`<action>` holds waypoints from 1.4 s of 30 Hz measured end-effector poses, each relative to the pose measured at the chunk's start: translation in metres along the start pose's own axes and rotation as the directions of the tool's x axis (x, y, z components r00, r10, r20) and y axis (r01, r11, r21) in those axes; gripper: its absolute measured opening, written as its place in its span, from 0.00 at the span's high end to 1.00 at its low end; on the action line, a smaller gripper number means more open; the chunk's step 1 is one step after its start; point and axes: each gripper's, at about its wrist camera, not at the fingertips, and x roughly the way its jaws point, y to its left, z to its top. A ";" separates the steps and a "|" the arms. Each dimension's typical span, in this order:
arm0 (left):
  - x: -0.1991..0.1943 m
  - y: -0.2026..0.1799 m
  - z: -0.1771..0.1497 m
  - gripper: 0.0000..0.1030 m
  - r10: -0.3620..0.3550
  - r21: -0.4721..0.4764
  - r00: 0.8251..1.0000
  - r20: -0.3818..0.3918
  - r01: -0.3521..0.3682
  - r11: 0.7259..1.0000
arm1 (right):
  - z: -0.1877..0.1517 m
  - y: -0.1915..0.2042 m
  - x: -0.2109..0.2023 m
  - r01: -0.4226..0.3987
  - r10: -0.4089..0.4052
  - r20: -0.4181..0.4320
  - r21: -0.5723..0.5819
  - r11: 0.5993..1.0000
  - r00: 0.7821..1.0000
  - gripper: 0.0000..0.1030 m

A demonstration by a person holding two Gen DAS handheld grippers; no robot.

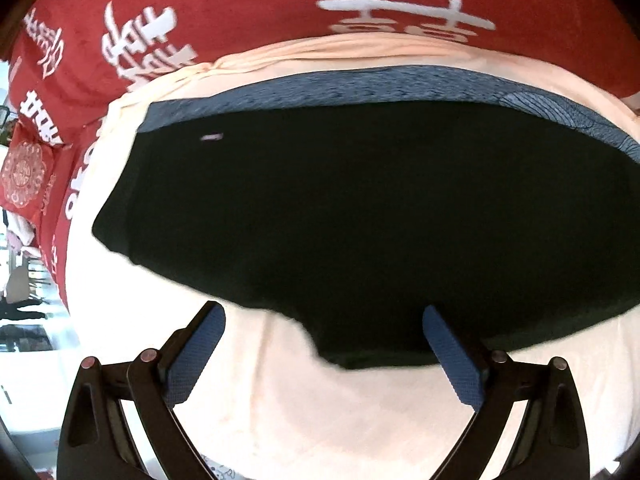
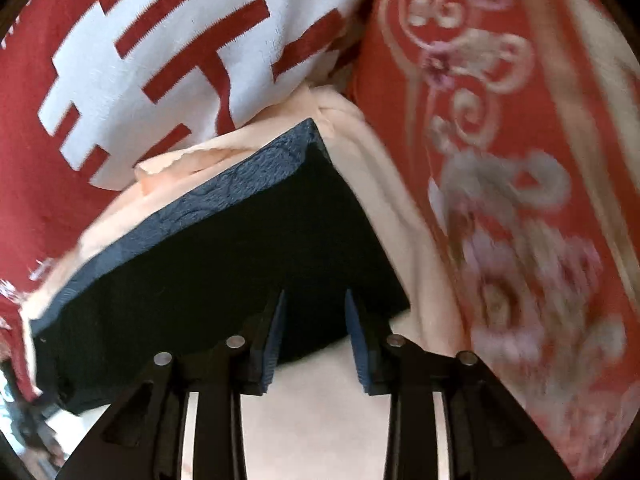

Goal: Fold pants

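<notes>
Black pants (image 1: 360, 216) lay folded flat on the cream sheet (image 1: 340, 412), a blue patterned band (image 1: 360, 86) along the far edge. The left gripper (image 1: 324, 316) gaped empty; the right gripper (image 2: 316, 296) hung released, gripping nothing. Best now: smooth the near edge before regrasping.

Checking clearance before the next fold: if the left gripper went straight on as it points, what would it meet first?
Probably the near edge of the black folded pants; the open left gripper straddles that hem over the cream sheet, though depth is unclear.
</notes>
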 end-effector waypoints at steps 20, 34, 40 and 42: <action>0.065 0.156 0.071 0.02 0.076 0.034 0.986 0.146 -0.082 0.996 | -0.170 0.288 0.060 -0.503 0.472 -0.355 0.005 0.864 0.807 0.60; 0.095 0.200 0.064 0.00 -0.207 0.011 0.968 0.142 0.208 0.978 | -0.182 0.319 0.117 -0.531 0.579 -0.326 0.230 0.816 0.748 0.59; 0.093 0.201 0.065 0.00 -0.219 0.034 0.967 0.129 0.217 0.976 | -0.157 0.337 0.107 -0.513 0.553 -0.309 0.205 0.833 0.774 0.90; 0.094 0.201 0.065 0.00 -0.225 0.039 0.965 0.135 0.221 0.974 | -0.163 0.341 0.093 -0.490 0.496 -0.310 0.104 0.866 0.811 0.91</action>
